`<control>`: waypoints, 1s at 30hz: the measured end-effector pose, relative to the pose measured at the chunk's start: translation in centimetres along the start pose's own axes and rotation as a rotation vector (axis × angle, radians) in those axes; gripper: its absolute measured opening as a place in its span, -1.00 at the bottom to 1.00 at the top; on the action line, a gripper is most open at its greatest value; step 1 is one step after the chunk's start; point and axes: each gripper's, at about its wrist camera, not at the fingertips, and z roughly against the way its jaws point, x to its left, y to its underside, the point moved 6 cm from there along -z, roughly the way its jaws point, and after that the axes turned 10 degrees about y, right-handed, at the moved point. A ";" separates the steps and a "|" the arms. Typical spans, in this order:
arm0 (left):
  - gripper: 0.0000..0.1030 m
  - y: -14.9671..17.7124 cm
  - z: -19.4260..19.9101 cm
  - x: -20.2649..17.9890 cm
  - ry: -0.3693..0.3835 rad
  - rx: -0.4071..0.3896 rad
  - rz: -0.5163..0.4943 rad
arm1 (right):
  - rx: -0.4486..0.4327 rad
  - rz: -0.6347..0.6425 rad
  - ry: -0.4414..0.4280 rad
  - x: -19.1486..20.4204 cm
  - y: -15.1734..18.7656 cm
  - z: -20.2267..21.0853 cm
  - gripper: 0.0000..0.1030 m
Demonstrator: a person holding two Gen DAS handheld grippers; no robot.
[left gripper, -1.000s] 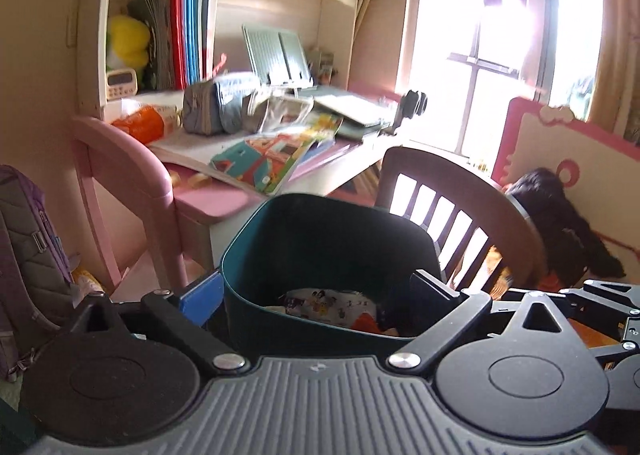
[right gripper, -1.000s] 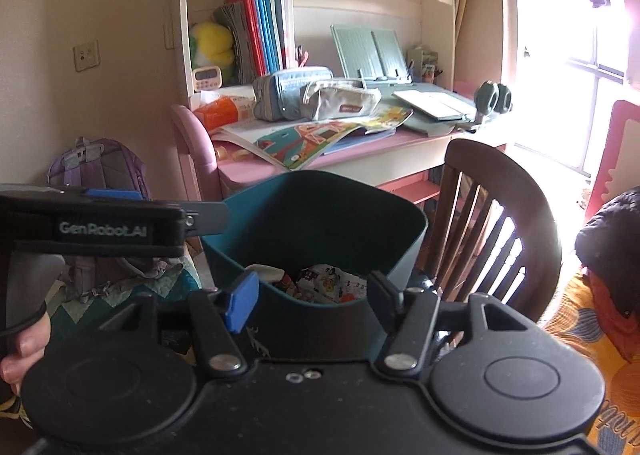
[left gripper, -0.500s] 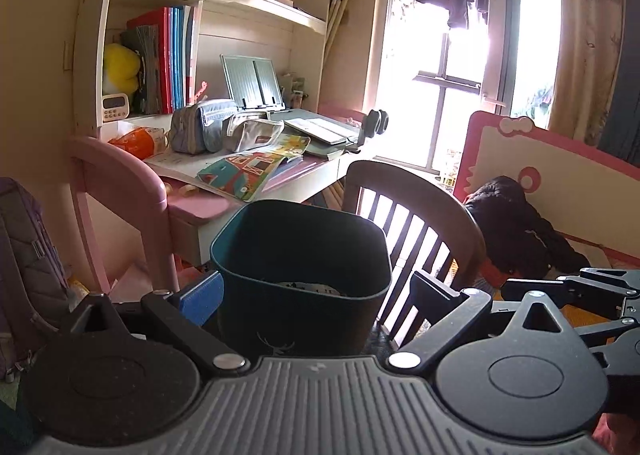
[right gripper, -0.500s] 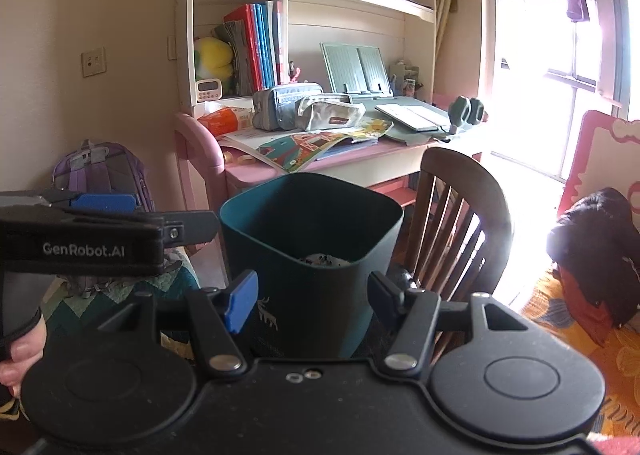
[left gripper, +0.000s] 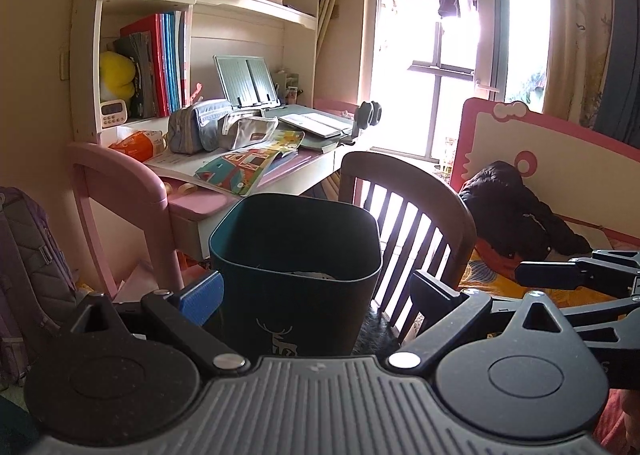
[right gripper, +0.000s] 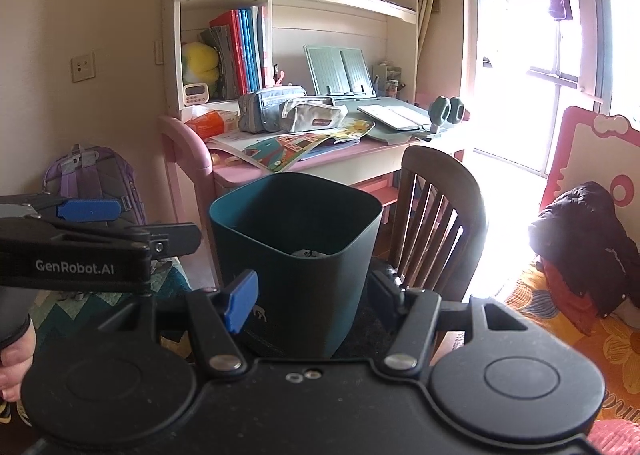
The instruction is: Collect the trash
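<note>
My right gripper (right gripper: 312,297) spread wide, straddles trash bin (right gripper: 294,275); whether pads press bin walls, can't tell. My left gripper (left gripper: 316,297) also wide, bin (left gripper: 294,279) between fingers, contact unclear. One bin: dark teal, square, rounded corners, white deer print near base, upright; bit of trash inside, barely visible. One wooden chair (right gripper: 440,223) just right of bin. One pink desk (right gripper: 304,163) behind, two pencil cases (right gripper: 288,109) on top. One purple backpack (right gripper: 94,183) far left.

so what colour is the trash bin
Dark teal, with a small white deer print low on its front; the trash bin shows best in the right wrist view.
</note>
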 end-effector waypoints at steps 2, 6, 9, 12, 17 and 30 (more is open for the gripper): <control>0.94 0.0 0.1 0.1 -0.009 0.002 0.000 | -0.002 0.003 -0.002 0.0 0.0 0.0 0.17; 0.94 0.1 0.2 0.3 -0.029 0.005 -0.013 | -0.010 -0.001 0.004 -0.1 -0.2 0.3 0.17; 0.94 0.2 0.3 0.3 -0.040 0.005 -0.024 | -0.013 -0.007 0.004 -0.3 -0.1 0.5 0.17; 0.94 0.2 0.4 0.4 -0.050 0.002 -0.034 | -0.017 -0.012 0.008 -0.4 0.0 0.8 0.17; 0.94 0.1 0.7 -0.1 -0.046 -0.006 -0.044 | -0.014 -0.011 0.013 -0.3 -0.1 1.0 0.17; 0.94 -1.0 2.0 -2.0 -0.015 -0.040 -0.068 | -0.046 -0.018 0.038 -1.6 -0.7 2.7 0.17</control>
